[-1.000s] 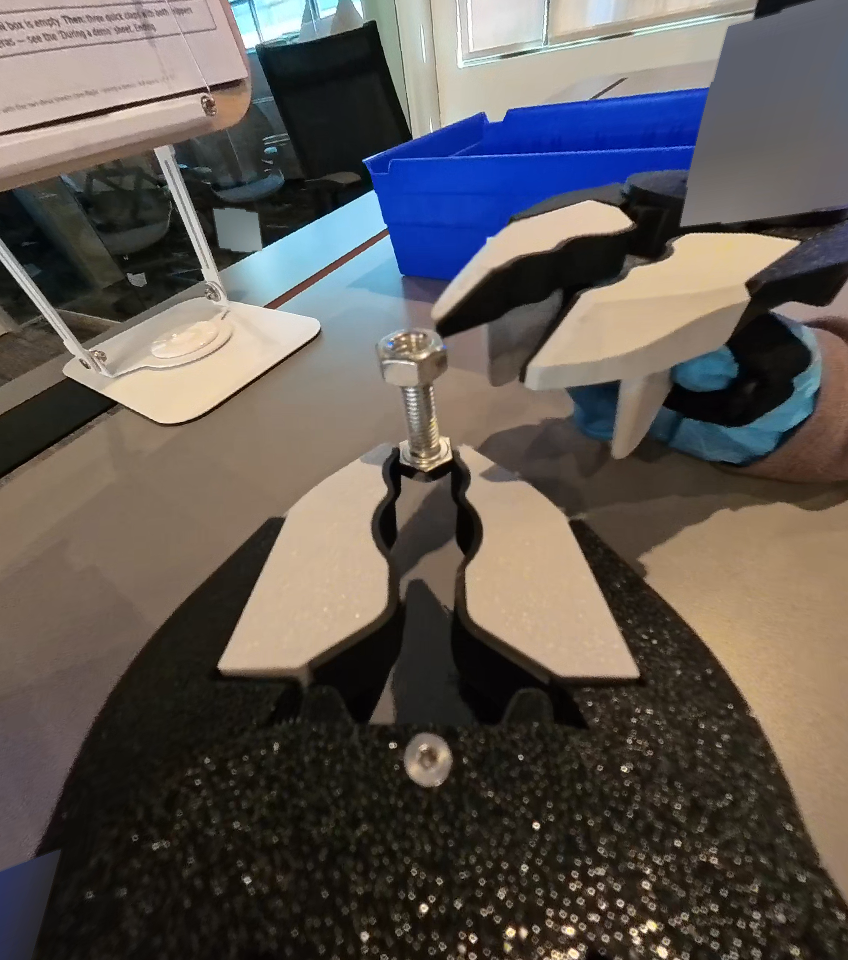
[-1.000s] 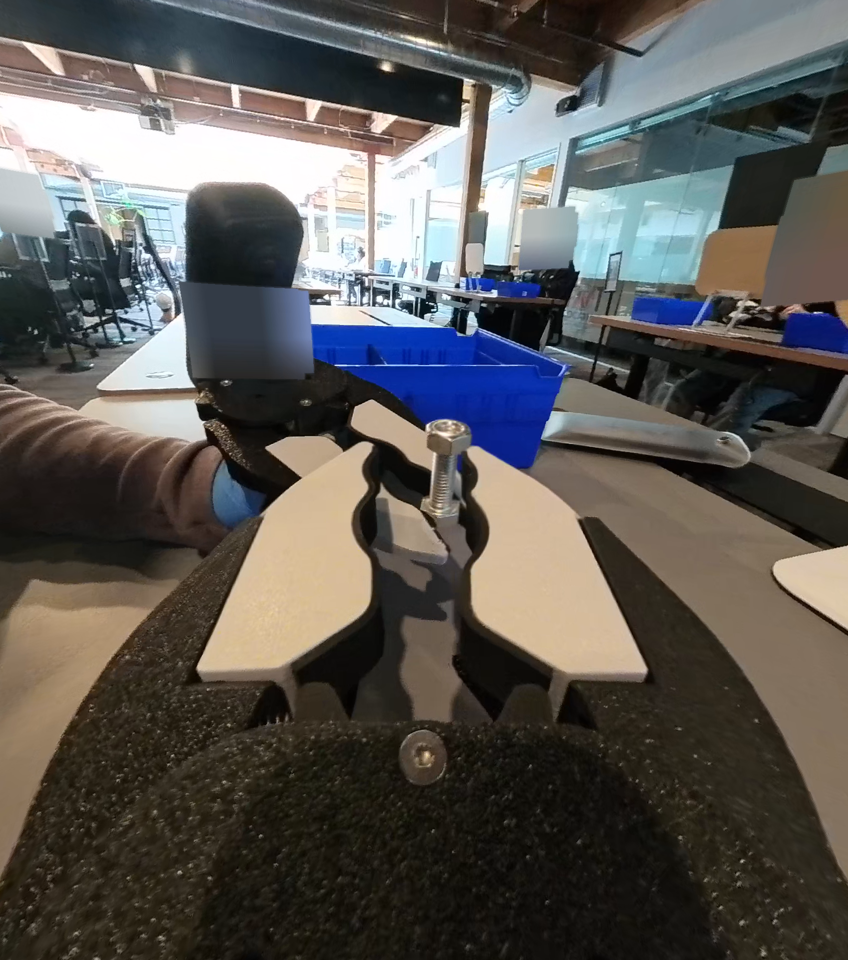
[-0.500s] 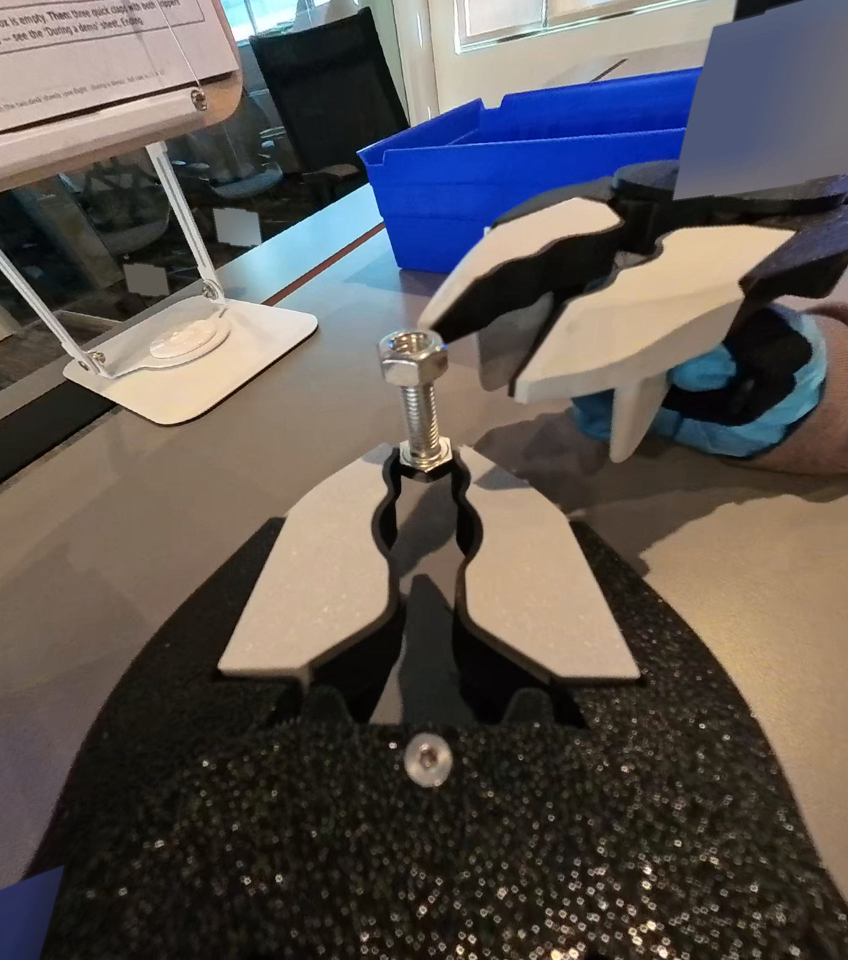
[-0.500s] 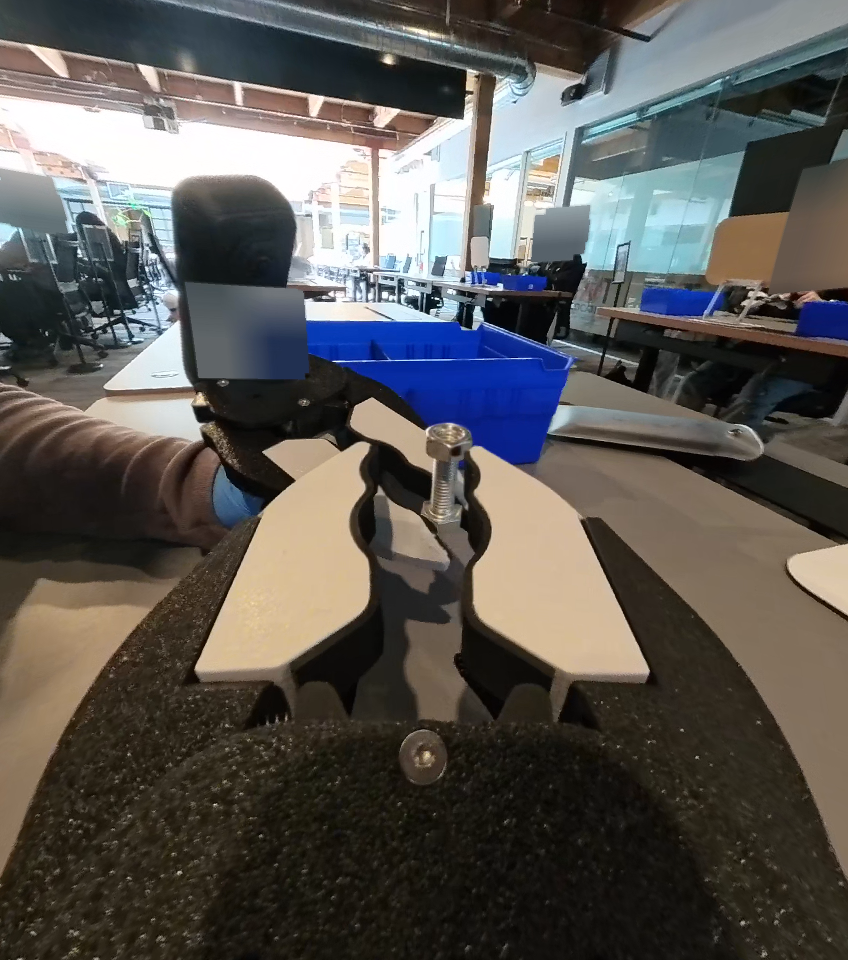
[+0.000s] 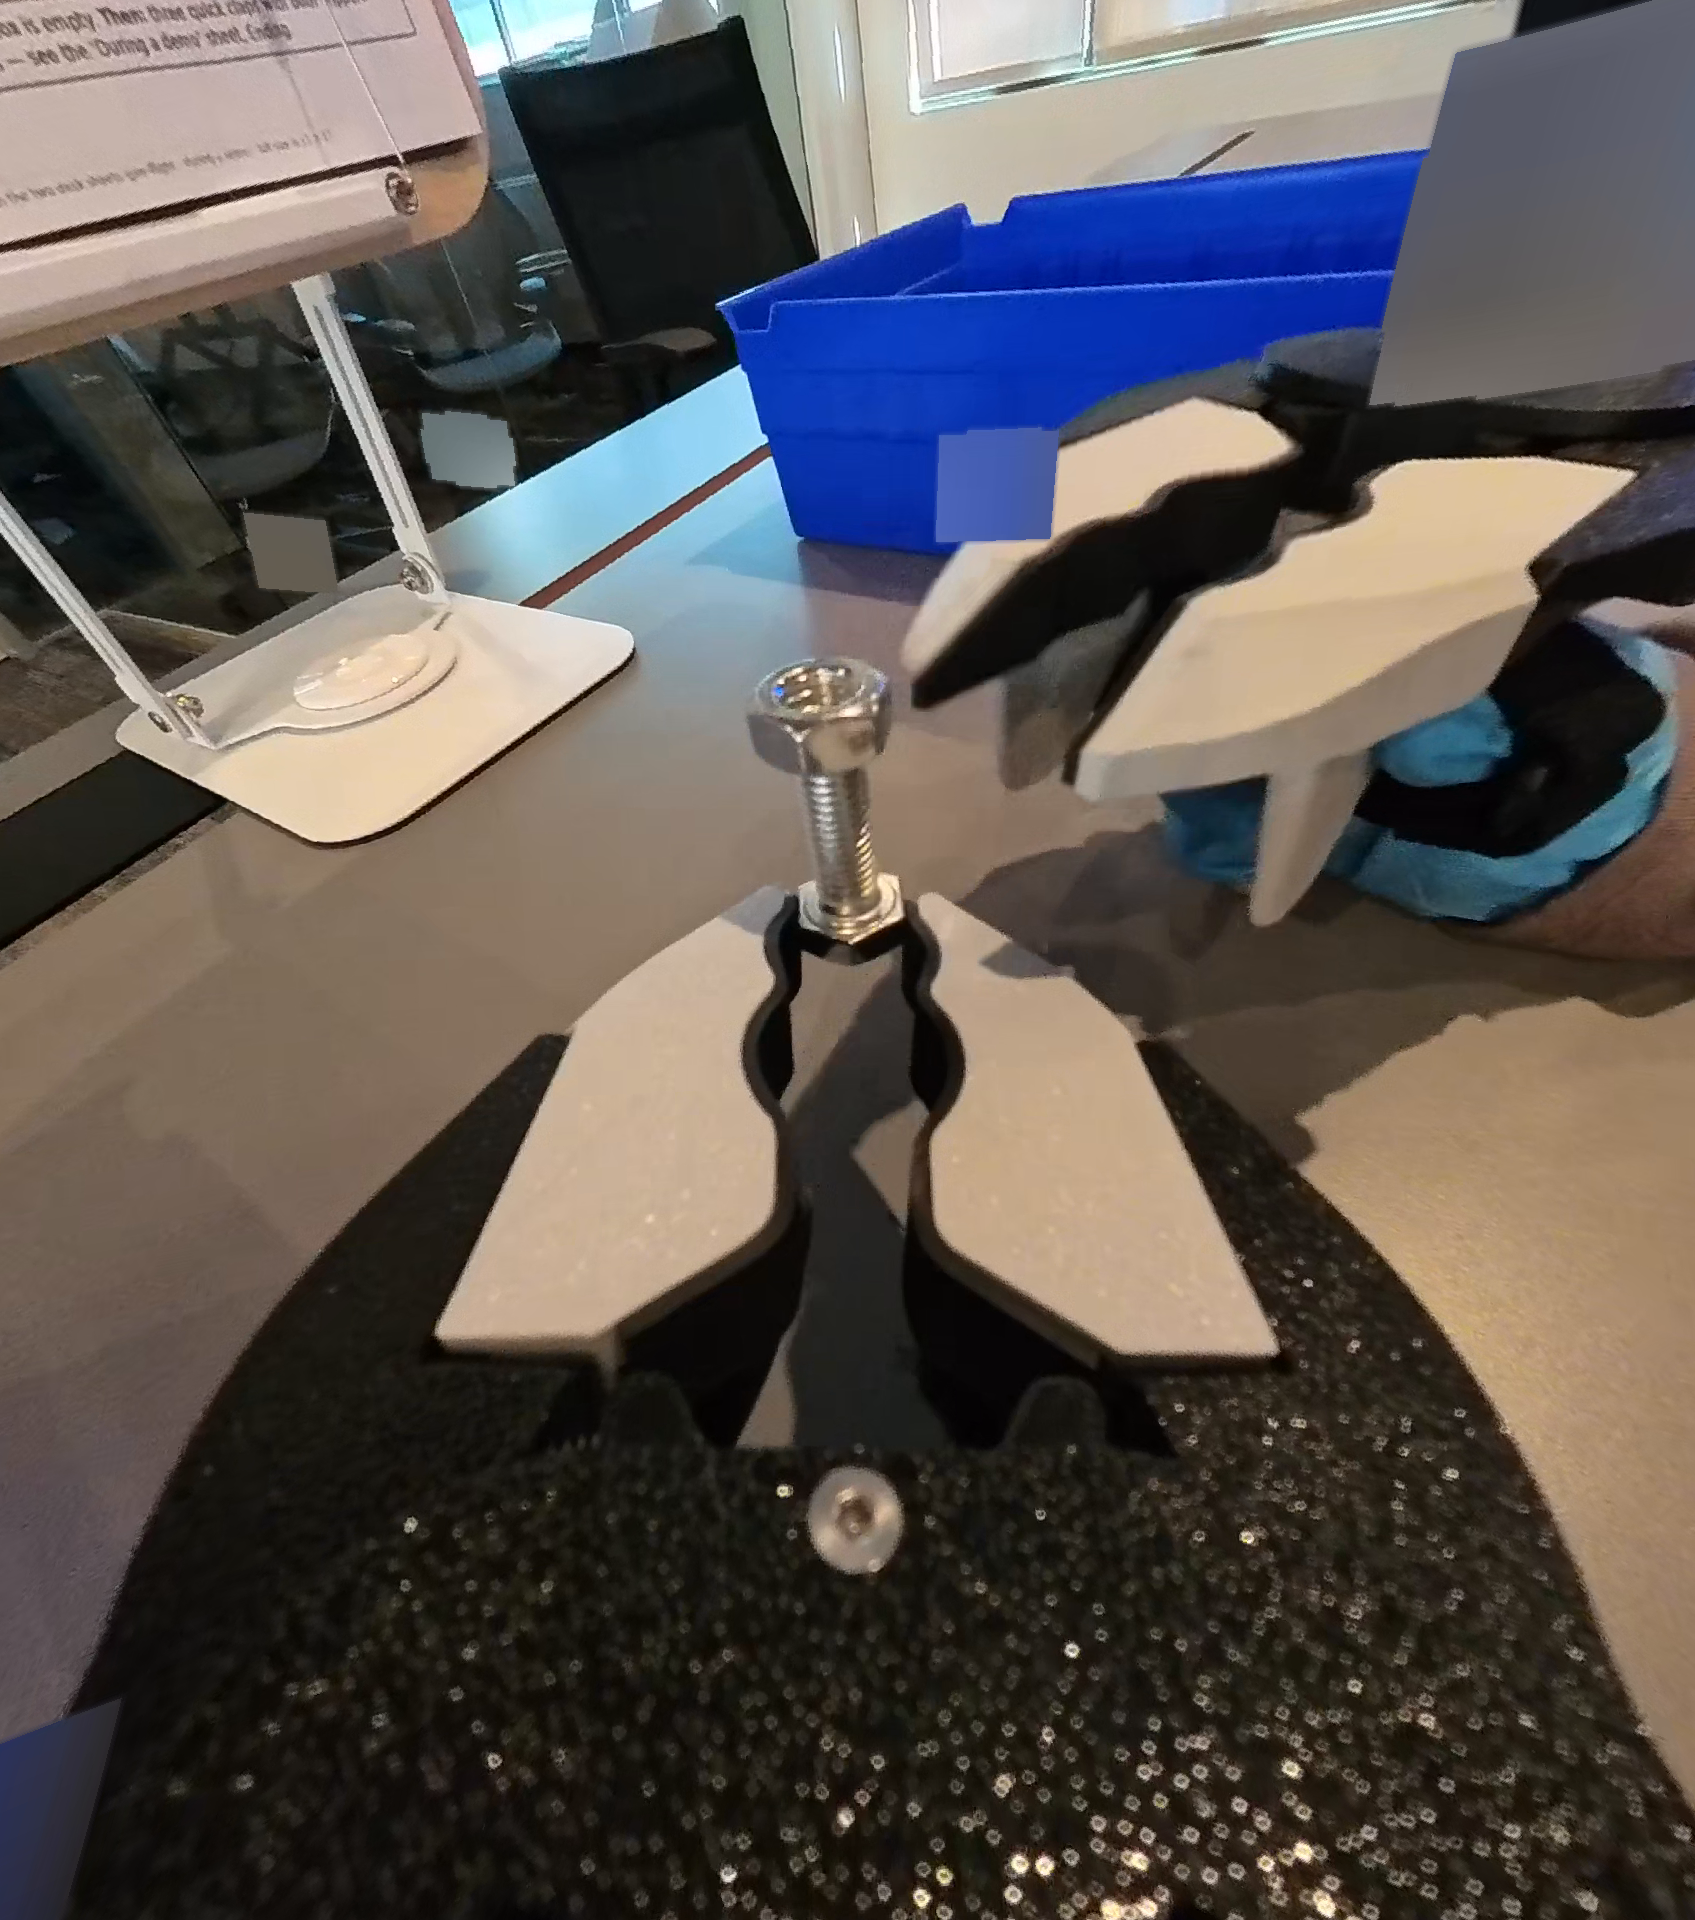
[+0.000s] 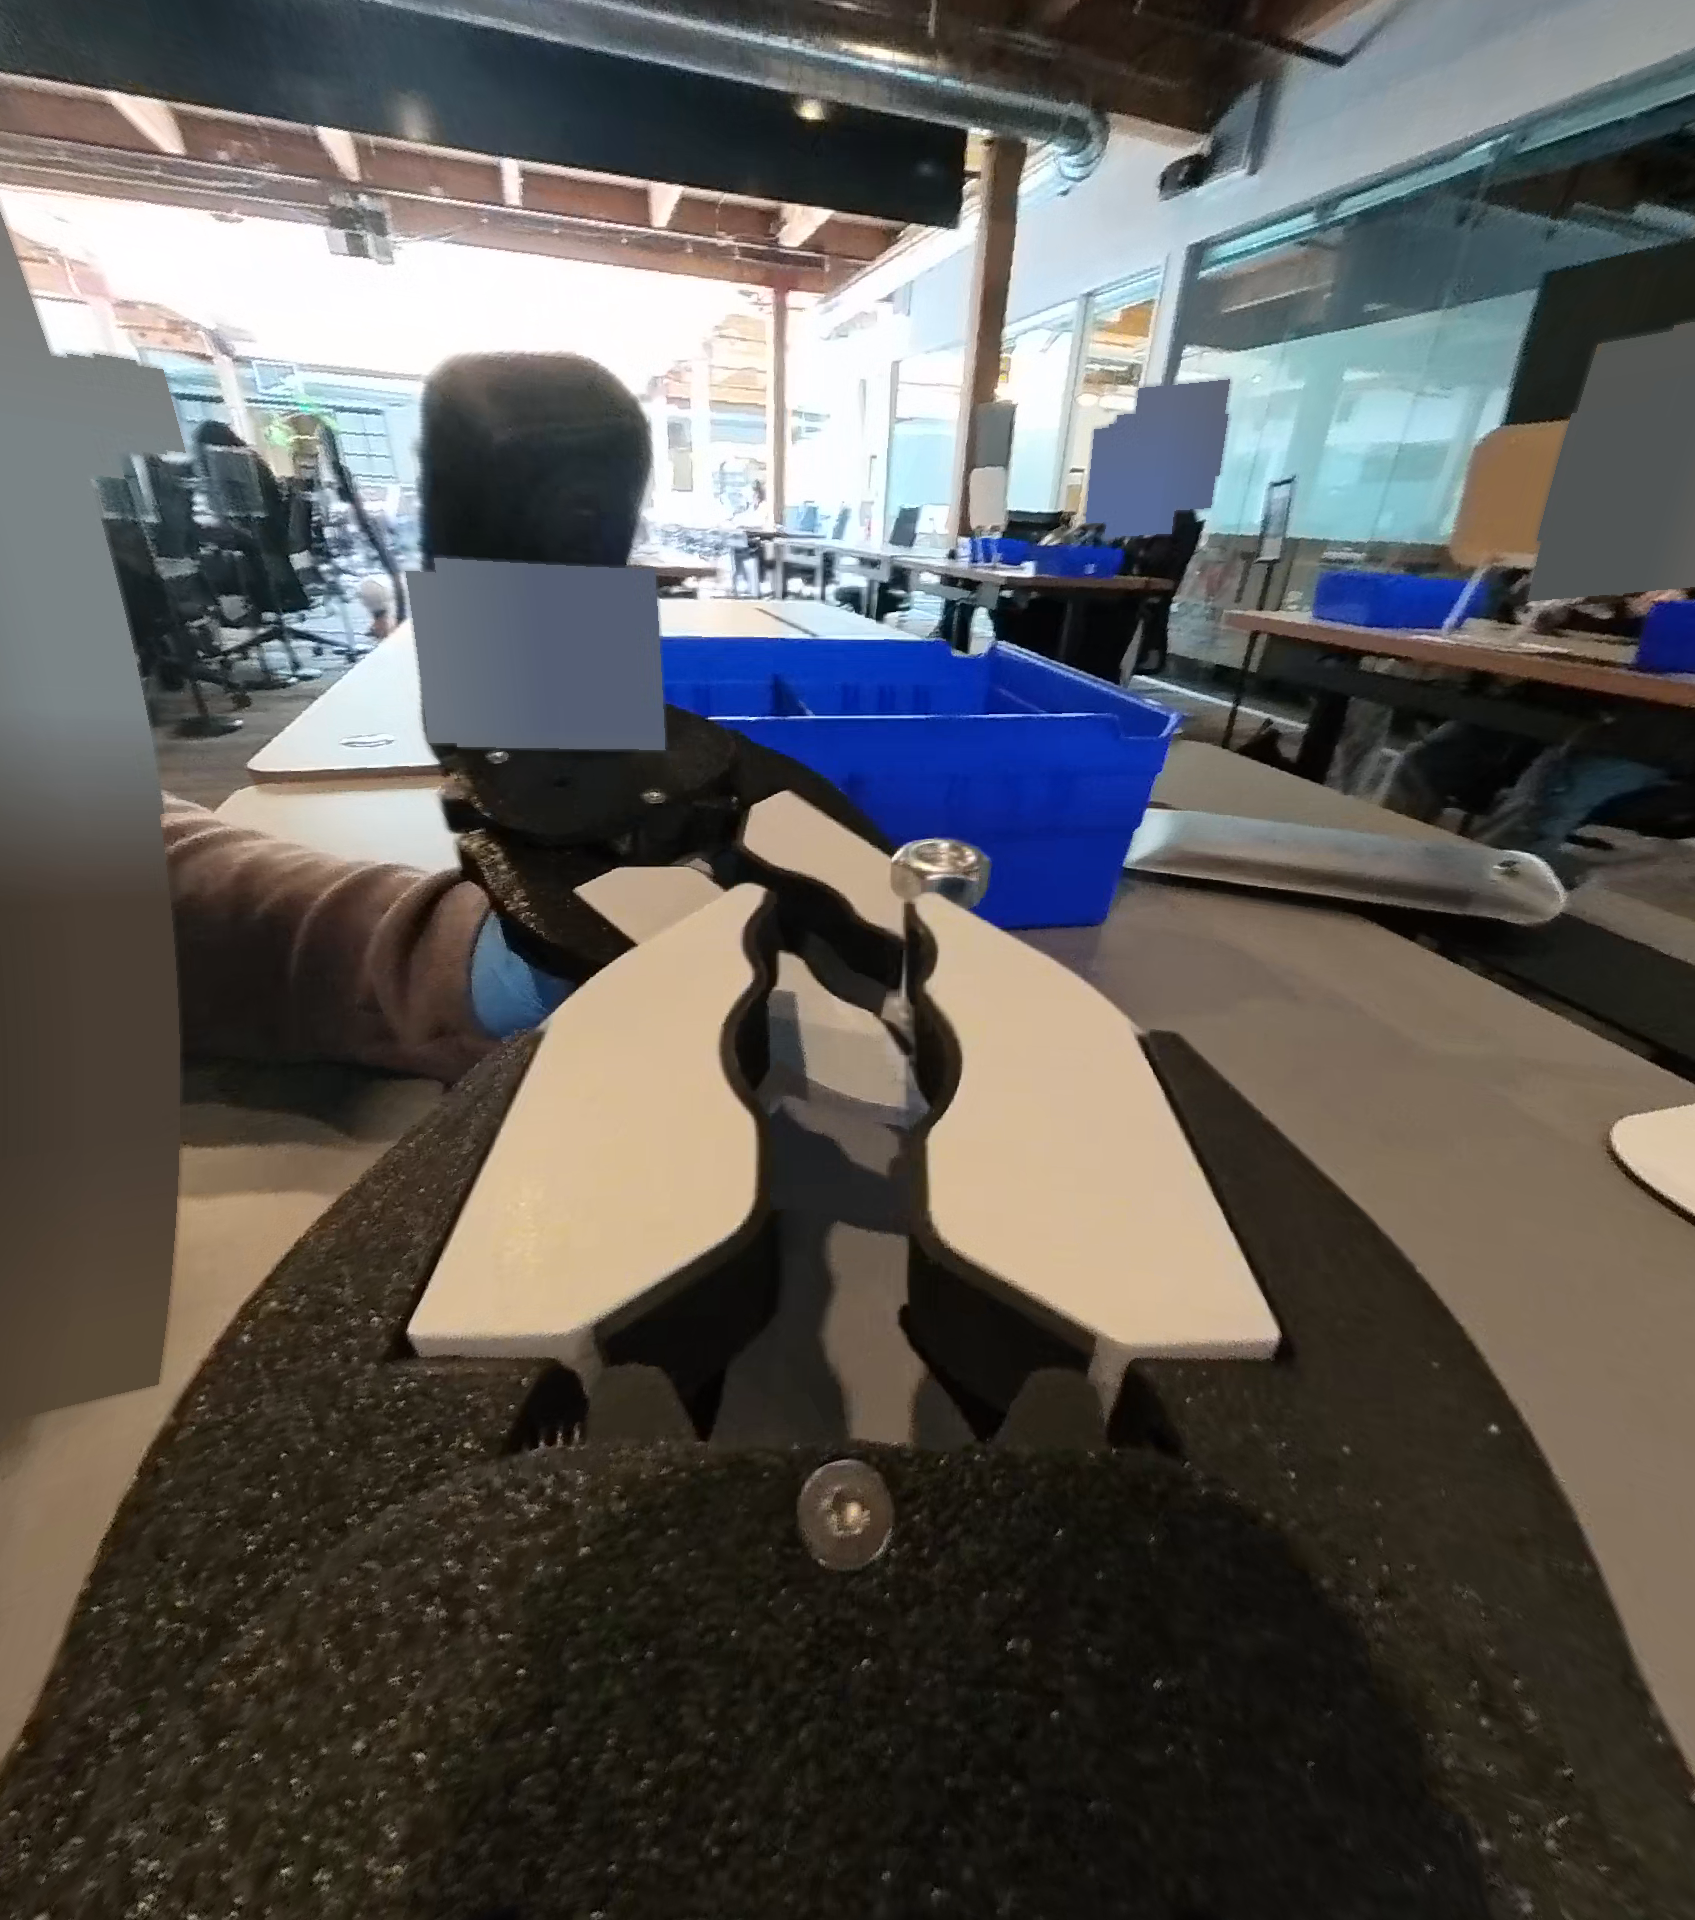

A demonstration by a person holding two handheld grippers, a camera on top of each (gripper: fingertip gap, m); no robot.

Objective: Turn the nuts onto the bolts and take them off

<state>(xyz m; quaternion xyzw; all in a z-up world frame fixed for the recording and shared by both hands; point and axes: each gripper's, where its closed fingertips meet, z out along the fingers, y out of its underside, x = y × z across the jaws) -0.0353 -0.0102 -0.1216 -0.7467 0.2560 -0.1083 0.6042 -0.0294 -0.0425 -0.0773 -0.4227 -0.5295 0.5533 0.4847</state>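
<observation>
A silver bolt [image 5: 835,831] stands upright with a hex nut [image 5: 817,712] on its top end. My left gripper [image 5: 848,916] is shut on the bolt's hex head at the bottom, just above the grey table [image 5: 303,1039]. My right gripper [image 5: 1004,717] is open and empty, with its tips just right of the nut and level with it. In the right wrist view the nut [image 6: 938,868] shows just above the right fingertip of my right gripper [image 6: 841,904]. The bolt's shaft is mostly hidden behind that finger. The left gripper's black body [image 6: 573,810] is beyond.
A blue bin [image 5: 1082,312] stands at the back of the table and also shows in the right wrist view [image 6: 926,769]. A white stand [image 5: 386,717] holding a sheet is at the left. A gloved hand [image 5: 1445,831] holds the right gripper. A metal plate [image 6: 1342,862] lies beside the bin.
My right gripper has shifted slightly, so the bolt now sits at its right fingertip instead of between the fingers. The left gripper and bolt have not moved.
</observation>
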